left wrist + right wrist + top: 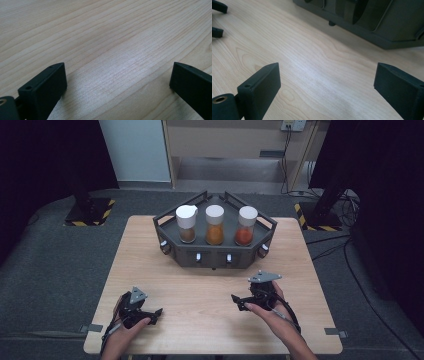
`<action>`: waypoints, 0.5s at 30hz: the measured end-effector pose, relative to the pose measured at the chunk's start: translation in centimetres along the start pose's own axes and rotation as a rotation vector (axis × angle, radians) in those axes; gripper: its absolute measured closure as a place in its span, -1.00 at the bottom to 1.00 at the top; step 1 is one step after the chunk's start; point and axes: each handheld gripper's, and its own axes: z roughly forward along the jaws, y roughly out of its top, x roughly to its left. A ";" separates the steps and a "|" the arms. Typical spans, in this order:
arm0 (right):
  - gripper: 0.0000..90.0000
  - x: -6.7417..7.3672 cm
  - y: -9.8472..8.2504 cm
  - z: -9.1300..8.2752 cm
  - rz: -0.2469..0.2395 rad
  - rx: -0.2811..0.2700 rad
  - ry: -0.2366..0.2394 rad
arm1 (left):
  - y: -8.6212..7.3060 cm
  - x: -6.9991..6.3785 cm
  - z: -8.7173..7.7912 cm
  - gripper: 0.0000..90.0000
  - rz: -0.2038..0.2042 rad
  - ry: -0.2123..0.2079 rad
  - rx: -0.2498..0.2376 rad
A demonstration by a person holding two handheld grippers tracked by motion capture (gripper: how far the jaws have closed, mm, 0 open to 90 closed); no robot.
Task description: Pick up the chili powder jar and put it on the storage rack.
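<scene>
Honestly, both the left gripper and right gripper sit spread wide and empty in front of the rack, whose jars look light, rigid, probably slick, so grab below the cap.

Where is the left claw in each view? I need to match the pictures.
High view: left claw, lower left, pointing right.
Left gripper view: left claw, open jaws rising from both bottom corners.
Right gripper view: left claw at the upper left edge, two tips.
Shared landmark: the pale wood table.
</scene>
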 end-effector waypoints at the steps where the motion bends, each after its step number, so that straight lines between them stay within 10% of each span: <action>1: -0.84 0.1 -0.3 0.3 -0.002 0.007 0.000 | 0.0 0.0 0.0 -1.00 0.000 0.000 0.000; 15: -0.86 1.4 -3.5 3.8 -0.013 0.084 -0.026 | 0.0 0.0 0.0 -1.00 0.000 0.000 0.000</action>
